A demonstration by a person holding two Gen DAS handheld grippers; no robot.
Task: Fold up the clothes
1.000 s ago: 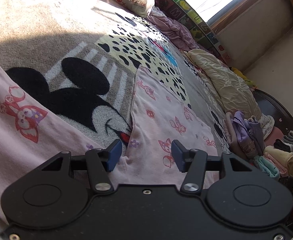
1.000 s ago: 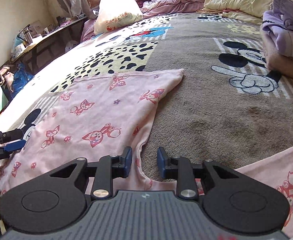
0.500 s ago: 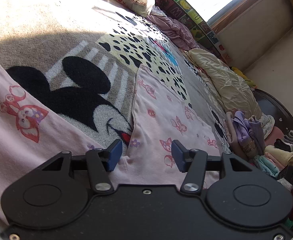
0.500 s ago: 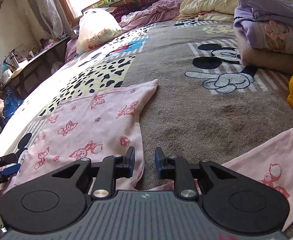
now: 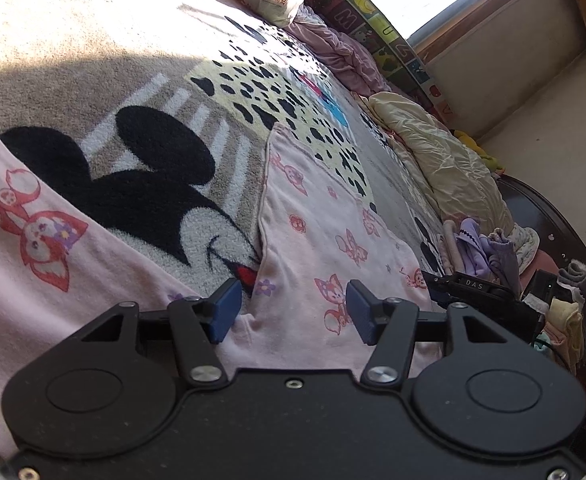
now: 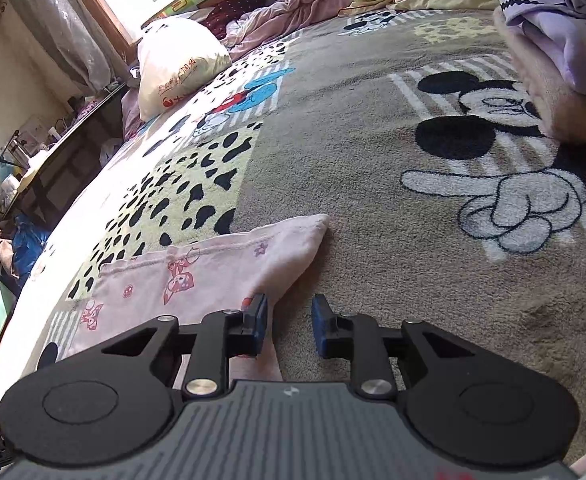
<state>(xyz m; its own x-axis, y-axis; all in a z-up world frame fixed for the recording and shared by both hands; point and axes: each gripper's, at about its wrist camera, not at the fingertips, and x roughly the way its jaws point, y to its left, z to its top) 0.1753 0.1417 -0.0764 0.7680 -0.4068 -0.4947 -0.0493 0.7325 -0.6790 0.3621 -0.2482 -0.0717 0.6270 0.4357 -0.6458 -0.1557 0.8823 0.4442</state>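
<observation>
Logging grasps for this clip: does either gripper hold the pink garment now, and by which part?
Nothing is held. The left gripper is open over the pink garment; the right gripper is opening beside its edge.

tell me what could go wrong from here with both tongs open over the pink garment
1. The right tongs, opening, straddle only the pink garment's edge; closing could catch the fuzzy blanket.
2. The left tongs hover wide over flat fabric and might pinch nothing.

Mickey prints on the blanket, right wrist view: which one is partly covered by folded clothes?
The upper Mickey face; the beige and purple folded clothes overlap its right edge. The gloved hand print below lies uncovered.
</observation>
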